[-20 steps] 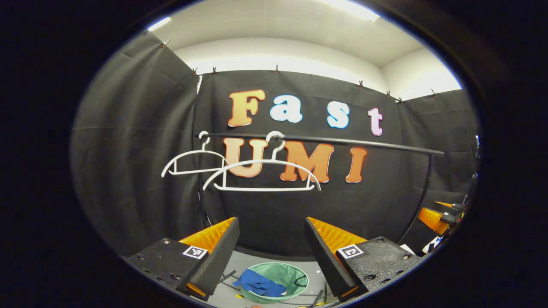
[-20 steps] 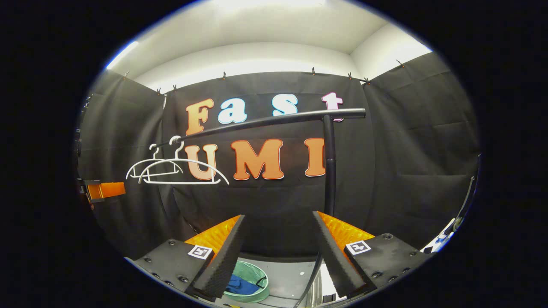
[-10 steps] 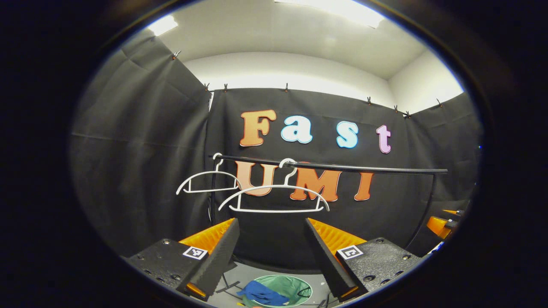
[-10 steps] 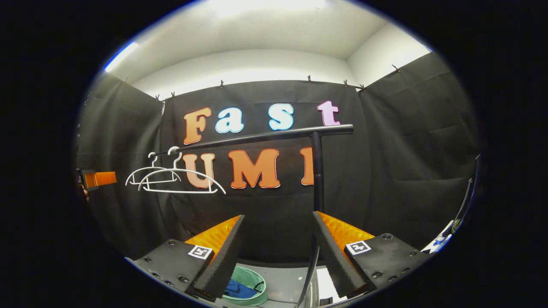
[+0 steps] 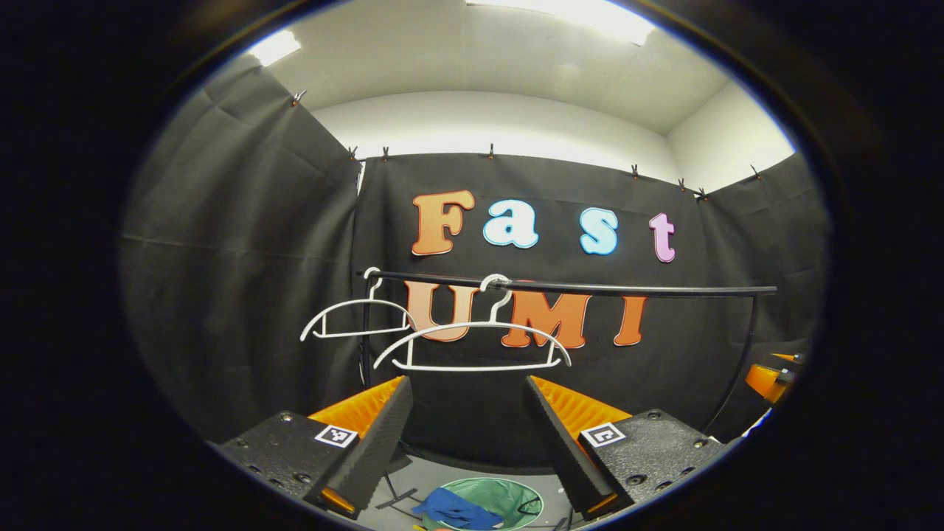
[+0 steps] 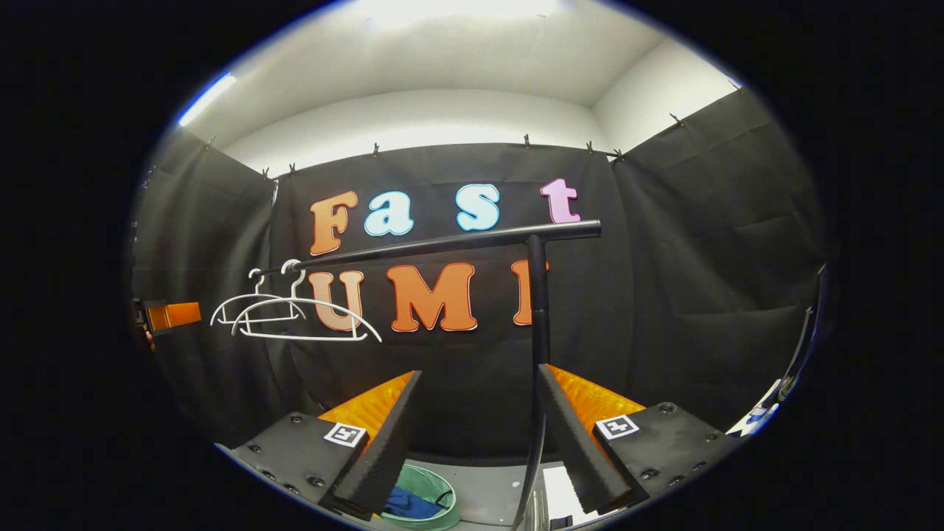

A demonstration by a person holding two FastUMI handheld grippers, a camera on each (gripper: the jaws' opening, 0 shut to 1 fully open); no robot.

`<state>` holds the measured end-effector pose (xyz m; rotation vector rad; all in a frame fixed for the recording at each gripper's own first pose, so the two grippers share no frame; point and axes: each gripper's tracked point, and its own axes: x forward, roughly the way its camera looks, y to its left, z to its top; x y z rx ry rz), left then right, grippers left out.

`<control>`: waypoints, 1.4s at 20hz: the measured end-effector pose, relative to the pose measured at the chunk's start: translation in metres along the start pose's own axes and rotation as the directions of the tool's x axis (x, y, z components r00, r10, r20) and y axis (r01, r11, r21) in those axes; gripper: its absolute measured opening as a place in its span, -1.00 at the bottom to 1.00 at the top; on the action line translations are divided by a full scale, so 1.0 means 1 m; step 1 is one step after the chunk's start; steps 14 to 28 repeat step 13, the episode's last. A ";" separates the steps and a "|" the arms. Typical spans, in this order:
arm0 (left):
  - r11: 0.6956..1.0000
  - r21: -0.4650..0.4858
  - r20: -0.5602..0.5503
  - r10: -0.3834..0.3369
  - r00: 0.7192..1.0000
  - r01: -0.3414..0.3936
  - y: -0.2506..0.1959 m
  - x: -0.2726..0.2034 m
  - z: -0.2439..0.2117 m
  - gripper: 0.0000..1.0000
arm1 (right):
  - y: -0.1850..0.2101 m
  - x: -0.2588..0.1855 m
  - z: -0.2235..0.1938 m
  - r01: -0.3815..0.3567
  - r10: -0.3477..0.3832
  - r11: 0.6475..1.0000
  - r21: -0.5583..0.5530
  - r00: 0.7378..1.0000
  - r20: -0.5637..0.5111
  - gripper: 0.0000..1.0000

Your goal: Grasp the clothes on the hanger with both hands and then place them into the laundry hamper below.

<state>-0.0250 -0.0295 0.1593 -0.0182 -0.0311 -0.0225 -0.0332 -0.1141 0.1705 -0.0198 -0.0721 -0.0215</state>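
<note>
Left claw (image 5: 466, 435) above hamper (image 5: 516, 493), clothes (image 5: 453, 509)

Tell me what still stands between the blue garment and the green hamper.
Nothing visible: the blue garment already lies inside the green hamper on the floor, and both hangers on the rail hang bare. Both grippers are open and empty.

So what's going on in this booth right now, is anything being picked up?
Nothing is held at the moment. Both the left gripper and the right gripper are open and empty, pointing toward the clothes rail. Two white hangers hang bare on the rail. Below, the green laundry hamper on the floor already holds a blue garment, so the clothes appear to be off the hangers and in the hamper.
</note>
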 end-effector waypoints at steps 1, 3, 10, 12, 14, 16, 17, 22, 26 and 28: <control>1.000 -0.002 0.002 0.000 1.000 0.000 0.000 0.000 0.001 0.86 | -0.001 0.000 -0.001 0.003 -0.003 1.000 -0.001 1.000 -0.001 0.95; 1.000 0.001 0.000 0.000 1.000 0.000 0.001 0.001 0.000 0.86 | -0.003 -0.001 -0.001 0.009 -0.009 1.000 0.000 1.000 0.000 0.95; 1.000 0.005 -0.026 -0.004 1.000 0.005 0.001 0.005 -0.011 0.91 | -0.005 -0.001 -0.002 0.021 -0.021 1.000 -0.006 1.000 -0.004 0.95; 1.000 0.001 -0.031 -0.003 1.000 0.003 0.002 0.006 -0.013 0.86 | -0.004 0.000 -0.003 0.023 -0.023 1.000 -0.014 1.000 -0.005 0.95; 1.000 -0.001 -0.034 -0.002 0.999 0.002 0.003 0.005 -0.015 0.86 | -0.004 0.001 -0.004 0.024 -0.024 1.000 -0.017 1.000 -0.006 0.95; 1.000 -0.001 -0.034 -0.002 0.999 0.002 0.003 0.005 -0.015 0.86 | -0.004 0.001 -0.004 0.024 -0.024 1.000 -0.017 1.000 -0.006 0.95; 1.000 -0.001 -0.034 -0.002 0.999 0.002 0.003 0.005 -0.015 0.86 | -0.004 0.001 -0.004 0.024 -0.024 1.000 -0.017 1.000 -0.006 0.95; 1.000 -0.001 -0.034 -0.002 0.999 0.002 0.003 0.005 -0.015 0.86 | -0.004 0.001 -0.004 0.024 -0.024 1.000 -0.017 1.000 -0.006 0.95; 1.000 -0.001 -0.034 -0.002 0.999 0.002 0.003 0.005 -0.015 0.86 | -0.004 0.001 -0.004 0.024 -0.024 1.000 -0.017 1.000 -0.006 0.95; 1.000 -0.001 -0.034 -0.002 0.999 0.002 0.003 0.005 -0.015 0.86 | -0.004 0.001 -0.004 0.024 -0.024 1.000 -0.017 1.000 -0.006 0.95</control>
